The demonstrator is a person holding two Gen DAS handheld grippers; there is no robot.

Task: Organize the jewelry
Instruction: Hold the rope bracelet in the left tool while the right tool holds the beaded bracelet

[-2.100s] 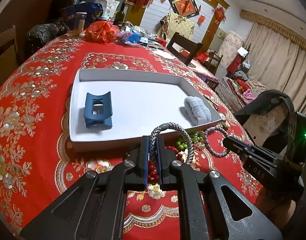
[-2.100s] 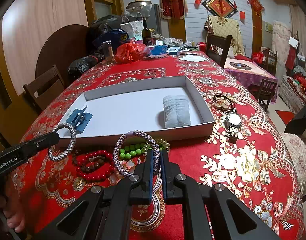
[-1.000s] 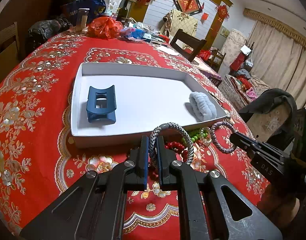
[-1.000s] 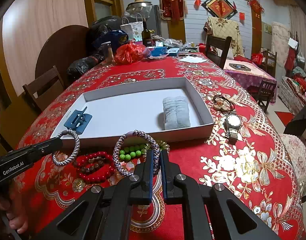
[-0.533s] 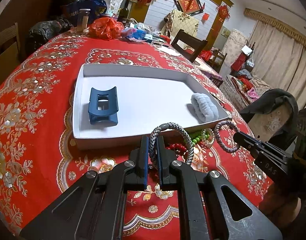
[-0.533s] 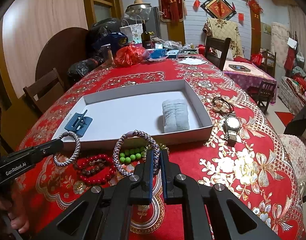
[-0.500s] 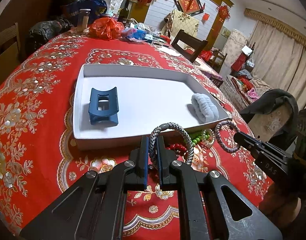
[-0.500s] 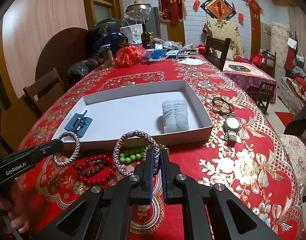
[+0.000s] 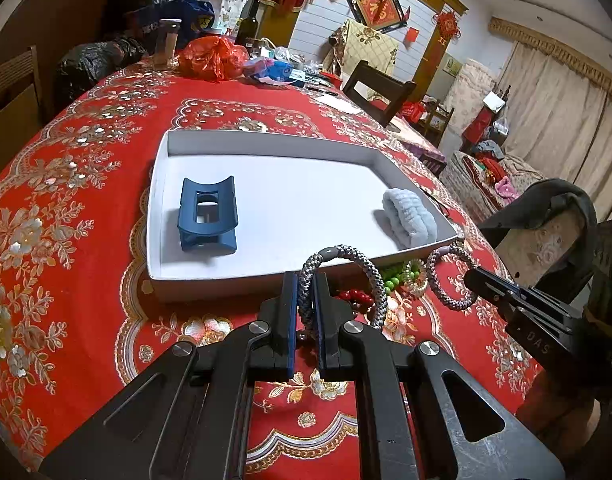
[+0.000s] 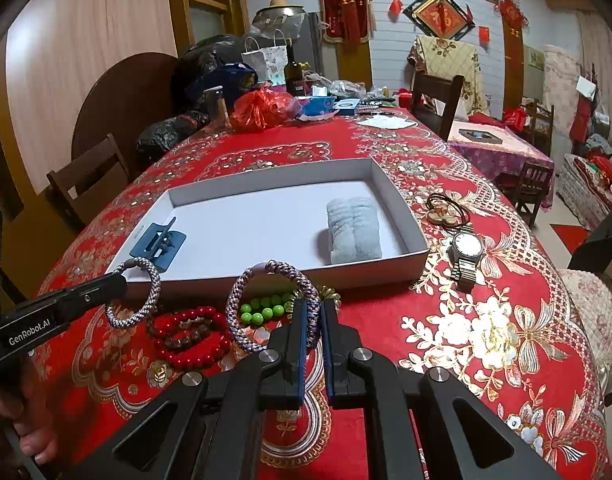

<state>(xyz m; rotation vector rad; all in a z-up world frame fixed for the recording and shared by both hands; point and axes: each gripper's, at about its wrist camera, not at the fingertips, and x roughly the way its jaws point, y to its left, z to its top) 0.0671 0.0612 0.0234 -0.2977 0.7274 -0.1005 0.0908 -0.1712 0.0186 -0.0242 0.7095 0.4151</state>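
bench (image 10: 486, 332): it is carrying everything under a red, gold-flowered cloth; the far end is taken up with bags and bottles, so the sorting is happening at the near edge.
box (image 9: 265, 142): a shallow white tray is lying open near the bench's front, likely serving as the place where sorted pieces are being gathered; its low wall is letting a gripper reach in over the rim.
clip (image 9: 207, 214): a blue hair claw is sitting inside the box at its left end.
scrunchie (image 10: 354, 232): a pale blue fabric band is resting inside the box at its right end, well apart from the clip, suggesting each kind is getting its own spot.
left gripper (image 9: 304, 300): it is clamping a grey cord bracelet (image 9: 346, 272) by its lower arc, holding the loop upright just before the box's front wall, probably so it can be lifted over.
right gripper (image 10: 313, 322): it is pinching a mauve cord bracelet (image 10: 265, 280) the same way, hanging above the loose pile.
beads (image 10: 189, 336): red and green strands are lying on the cloth in front of the box, not yet sorted.
watch (image 10: 466, 256): it is lying on the cloth just right of the box, beside some dark hair ties (image 10: 446, 210), also waiting.
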